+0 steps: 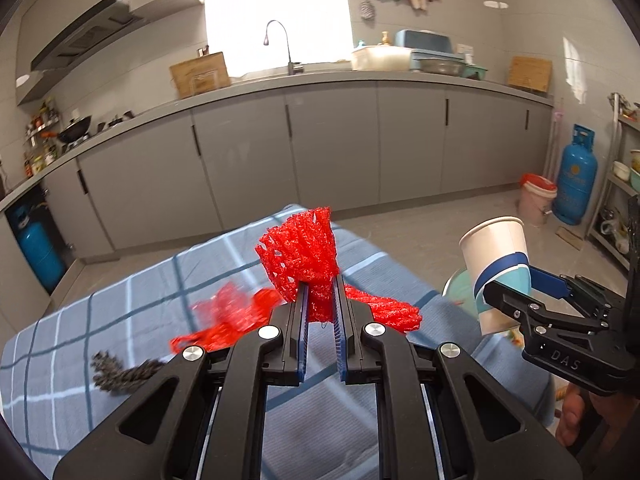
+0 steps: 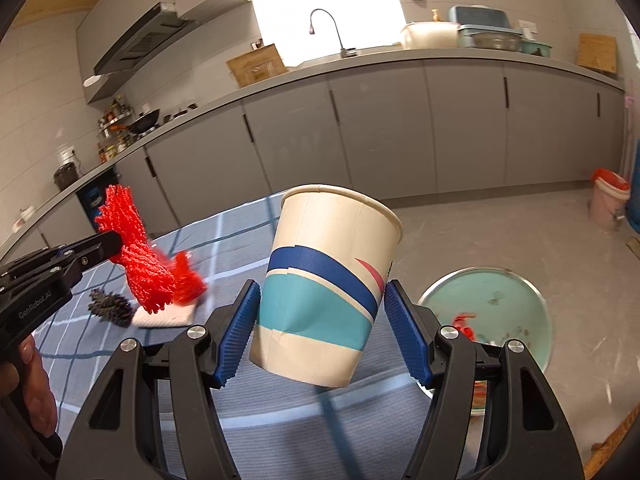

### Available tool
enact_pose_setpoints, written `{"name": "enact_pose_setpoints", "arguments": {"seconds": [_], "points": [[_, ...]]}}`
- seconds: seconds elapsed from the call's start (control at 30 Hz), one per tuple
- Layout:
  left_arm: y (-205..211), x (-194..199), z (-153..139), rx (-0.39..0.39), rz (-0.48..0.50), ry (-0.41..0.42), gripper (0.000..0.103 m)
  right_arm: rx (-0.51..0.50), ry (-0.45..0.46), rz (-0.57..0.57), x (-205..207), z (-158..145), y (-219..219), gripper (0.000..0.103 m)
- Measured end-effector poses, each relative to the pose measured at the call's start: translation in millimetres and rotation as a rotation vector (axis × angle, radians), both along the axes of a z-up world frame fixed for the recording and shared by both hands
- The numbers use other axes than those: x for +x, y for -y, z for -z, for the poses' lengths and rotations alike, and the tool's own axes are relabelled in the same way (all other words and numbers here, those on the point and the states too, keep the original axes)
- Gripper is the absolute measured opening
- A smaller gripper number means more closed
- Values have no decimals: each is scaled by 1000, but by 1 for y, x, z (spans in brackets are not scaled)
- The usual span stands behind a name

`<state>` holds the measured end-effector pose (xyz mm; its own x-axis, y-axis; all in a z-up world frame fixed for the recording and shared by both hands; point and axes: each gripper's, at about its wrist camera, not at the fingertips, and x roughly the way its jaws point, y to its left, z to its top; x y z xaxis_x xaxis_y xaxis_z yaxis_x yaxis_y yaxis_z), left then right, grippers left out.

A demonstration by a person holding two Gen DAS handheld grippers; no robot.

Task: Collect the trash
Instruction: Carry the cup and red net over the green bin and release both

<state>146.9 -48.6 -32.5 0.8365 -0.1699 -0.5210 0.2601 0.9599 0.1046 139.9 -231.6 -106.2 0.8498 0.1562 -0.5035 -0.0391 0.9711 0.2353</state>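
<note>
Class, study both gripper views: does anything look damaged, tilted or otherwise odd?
The paper cup in the right gripper leans sideways and its wall is dented near the left pad. Nothing is visibly spilling from it.

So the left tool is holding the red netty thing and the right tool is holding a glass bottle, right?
Not quite. The left tool does hold the red net, but the right tool holds a paper cup, not a glass bottle. The right wrist view shows it clearly.
</note>
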Motion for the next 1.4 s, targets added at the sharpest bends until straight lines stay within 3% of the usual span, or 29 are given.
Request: {"name": "enact_pose_setpoints", "arguments": {"seconds": [0.47,1.4], "points": [[61,18,1,6,112,10,12,12,-6,113,0,7,59,65],[152,51,37,40,245,-78,12,19,-33,231,7,22,134,65]]}}
